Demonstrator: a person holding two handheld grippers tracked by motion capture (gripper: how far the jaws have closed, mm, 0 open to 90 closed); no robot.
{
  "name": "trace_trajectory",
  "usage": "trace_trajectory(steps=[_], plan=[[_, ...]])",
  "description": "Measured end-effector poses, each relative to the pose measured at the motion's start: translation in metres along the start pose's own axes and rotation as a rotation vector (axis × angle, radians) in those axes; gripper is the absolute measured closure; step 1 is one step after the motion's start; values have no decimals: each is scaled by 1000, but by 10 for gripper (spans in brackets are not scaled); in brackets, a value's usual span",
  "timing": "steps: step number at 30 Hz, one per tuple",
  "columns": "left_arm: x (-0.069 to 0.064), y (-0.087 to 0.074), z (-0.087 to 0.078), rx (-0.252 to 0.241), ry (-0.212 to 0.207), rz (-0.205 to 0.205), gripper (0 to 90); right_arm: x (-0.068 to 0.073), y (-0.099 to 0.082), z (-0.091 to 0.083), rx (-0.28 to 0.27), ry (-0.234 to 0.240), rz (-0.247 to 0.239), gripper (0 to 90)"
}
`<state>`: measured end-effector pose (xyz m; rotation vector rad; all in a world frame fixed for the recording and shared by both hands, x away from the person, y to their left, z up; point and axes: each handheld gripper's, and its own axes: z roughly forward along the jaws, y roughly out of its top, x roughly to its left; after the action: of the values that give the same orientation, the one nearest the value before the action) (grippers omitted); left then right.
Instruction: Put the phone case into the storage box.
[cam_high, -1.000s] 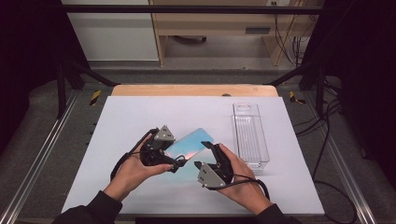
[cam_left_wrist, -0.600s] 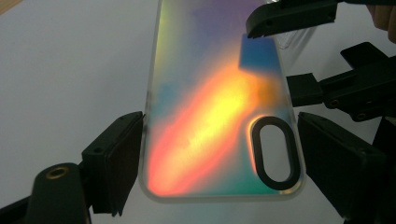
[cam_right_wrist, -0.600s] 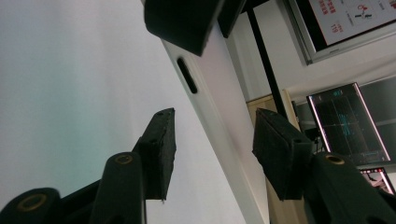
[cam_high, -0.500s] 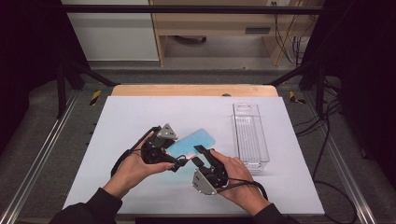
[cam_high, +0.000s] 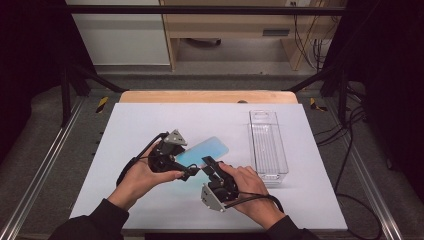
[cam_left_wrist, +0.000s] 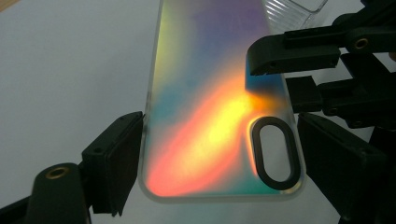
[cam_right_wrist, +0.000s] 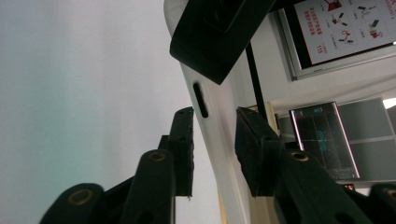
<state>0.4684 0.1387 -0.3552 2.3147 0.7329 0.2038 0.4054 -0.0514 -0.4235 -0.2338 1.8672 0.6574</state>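
While held off the table:
case (cam_left_wrist: 210, 107): iridescent, gripped across its width
left gripper (cam_left_wrist: 219, 163): clamps case
right gripper (cam_right_wrist: 215, 140): just closing, straddles case edge, pads not pressing

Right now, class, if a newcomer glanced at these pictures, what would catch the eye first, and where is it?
First the iridescent phone case, glowing orange, yellow and purple, held just above the white table near its front middle. The left tool clamps its two long edges beside the oval camera cut-out, while the right tool has just been closing around its side edge, the edge between its jaws. A clear plastic tray lies to the right.
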Motion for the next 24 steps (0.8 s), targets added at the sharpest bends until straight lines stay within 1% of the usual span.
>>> trace_trajectory(steps=[3,5,6,7,9,10,12,15,16,17,20,21,22,24], plan=[[1,0,-1,-3,-9,-10,168,-1,1,1,-6,-11,-30,716],[3,0,-2,-9,-17,-23,167,1,1,1,-4,-7,-15,735],[3,0,-2,-13,-22,-28,168,2,1,1,-5,-7,-18,748],[4,0,-2,-21,-28,-38,167,1,1,1,-7,-9,-35,757],[5,1,-3,-23,-33,-44,168,2,1,1,-8,-11,-55,775],[6,1,-3,-26,-35,-46,167,3,1,1,-2,-13,-46,778],[7,1,-2,-33,-43,-60,167,3,1,1,-3,-19,-47,783],[9,1,-2,-45,-58,-80,166,2,0,1,-3,-28,-55,794],[9,1,-2,-51,-59,-84,165,1,0,1,-5,-34,-65,801],[10,1,-2,-60,-62,-90,165,2,0,0,0,-35,-48,807],[10,0,-2,-75,-66,-98,165,1,-1,-1,-2,-40,-48,811],[10,-1,-2,-84,-67,-104,164,1,-1,-1,0,-41,-46,812],[10,-1,-1,-90,-67,-108,164,2,-2,-1,3,-40,-31,812],[10,-3,-2,-119,-66,-117,162,0,-3,-1,0,-41,-40,813]])
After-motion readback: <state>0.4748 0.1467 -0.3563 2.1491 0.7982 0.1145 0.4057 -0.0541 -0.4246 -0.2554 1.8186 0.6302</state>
